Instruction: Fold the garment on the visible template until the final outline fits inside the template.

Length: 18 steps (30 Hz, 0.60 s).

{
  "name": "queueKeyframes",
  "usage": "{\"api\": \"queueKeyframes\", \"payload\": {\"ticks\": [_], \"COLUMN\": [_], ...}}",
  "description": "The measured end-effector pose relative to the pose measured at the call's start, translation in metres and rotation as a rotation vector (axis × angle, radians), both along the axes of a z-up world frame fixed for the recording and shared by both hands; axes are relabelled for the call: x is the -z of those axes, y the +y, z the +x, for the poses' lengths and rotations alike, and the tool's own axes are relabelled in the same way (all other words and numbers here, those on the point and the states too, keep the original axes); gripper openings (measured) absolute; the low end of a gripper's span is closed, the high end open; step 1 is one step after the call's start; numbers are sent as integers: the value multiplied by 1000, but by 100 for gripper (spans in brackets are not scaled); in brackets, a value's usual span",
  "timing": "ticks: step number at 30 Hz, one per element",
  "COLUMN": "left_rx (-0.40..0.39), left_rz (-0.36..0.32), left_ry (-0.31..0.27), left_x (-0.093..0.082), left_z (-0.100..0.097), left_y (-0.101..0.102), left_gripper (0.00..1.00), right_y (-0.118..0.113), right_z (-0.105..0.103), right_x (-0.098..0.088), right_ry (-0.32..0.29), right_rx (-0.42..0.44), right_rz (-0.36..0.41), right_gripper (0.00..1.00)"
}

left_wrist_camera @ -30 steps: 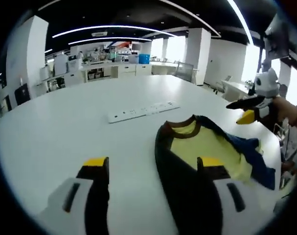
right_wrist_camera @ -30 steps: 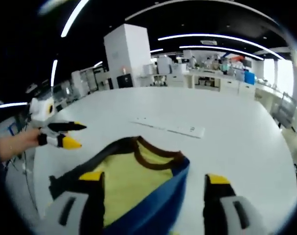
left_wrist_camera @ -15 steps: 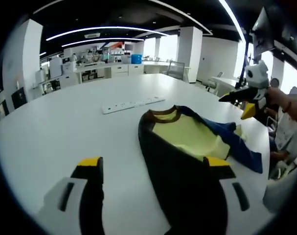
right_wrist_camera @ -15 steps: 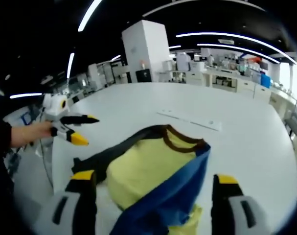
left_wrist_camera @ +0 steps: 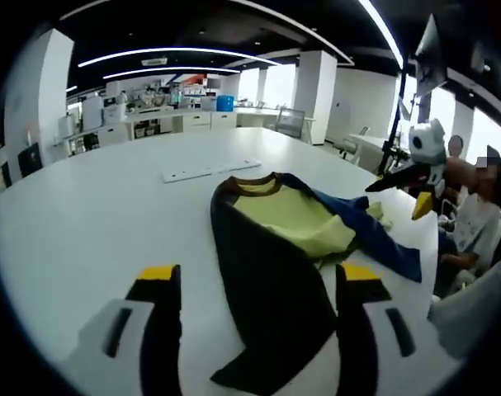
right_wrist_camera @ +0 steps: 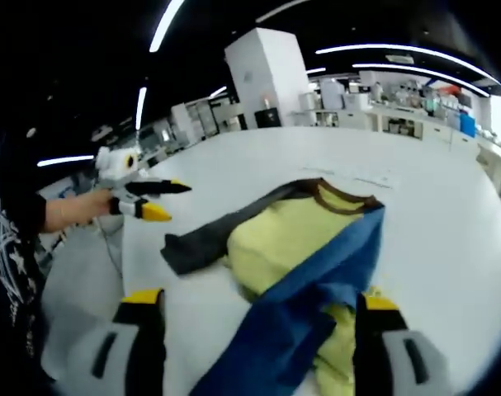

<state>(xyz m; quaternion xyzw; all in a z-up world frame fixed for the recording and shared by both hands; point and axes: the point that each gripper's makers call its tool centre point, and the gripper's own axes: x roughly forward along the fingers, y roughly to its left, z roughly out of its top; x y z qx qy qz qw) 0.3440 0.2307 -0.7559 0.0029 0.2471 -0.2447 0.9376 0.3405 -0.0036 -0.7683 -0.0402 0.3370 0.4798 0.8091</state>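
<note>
A crumpled garment (left_wrist_camera: 287,219) lies on the white table (left_wrist_camera: 85,214). It has a yellow body, a brown collar, one dark sleeve and one blue sleeve. My left gripper (left_wrist_camera: 260,279) is open and held above the dark sleeve's near end without touching it. In the right gripper view the same garment (right_wrist_camera: 287,235) lies ahead, its blue sleeve (right_wrist_camera: 316,285) running between my right gripper's (right_wrist_camera: 258,301) open jaws. The left gripper (right_wrist_camera: 147,198) hovers beyond the dark sleeve (right_wrist_camera: 205,238). The right gripper (left_wrist_camera: 407,186) hangs past the blue sleeve, fingers apart.
A white power strip (left_wrist_camera: 207,171) lies on the table behind the collar. A person's hand (right_wrist_camera: 77,208) holds the left gripper at the table's edge. Desks, chairs and pillars stand far behind. Bare tabletop (right_wrist_camera: 448,239) spreads beyond the garment.
Both views have swung and drawn back, so more of the two sleeves shows. The garment itself lies as before. Both grippers stay open.
</note>
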Motion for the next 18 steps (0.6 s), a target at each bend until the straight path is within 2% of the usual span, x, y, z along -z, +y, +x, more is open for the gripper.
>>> {"api": "queueKeyframes", "payload": {"ticks": [2, 6, 8, 12, 15, 17, 18], "left_rx": [14, 35, 43, 52, 73, 91, 103], "left_rz": [-4, 9, -4, -2, 59, 88, 106], "left_ry": [9, 30, 33, 24, 44, 44, 42], "left_x": [7, 18, 20, 21, 32, 40, 42], "left_z": [-7, -19, -23, -33, -38, -41, -42], "left_y": [-4, -8, -10, -17, -19, -18, -18], "left_gripper": [71, 69, 65, 60, 57, 54, 52], "right_y": [-2, -2, -5, -8, -10, -11, -10], "right_z": [-9, -29, -40, -56, -73, -82, -83], "right_x": [1, 2, 6, 13, 26, 33, 33], "right_ry": [7, 50, 55, 45, 41, 34, 40], "right_rx": [-11, -32, -51, -78, -131, -161, -147], "right_rz": [0, 55, 44, 24, -36, -73, -57], "right_gripper": [93, 88, 82, 79, 71, 70, 69]}}
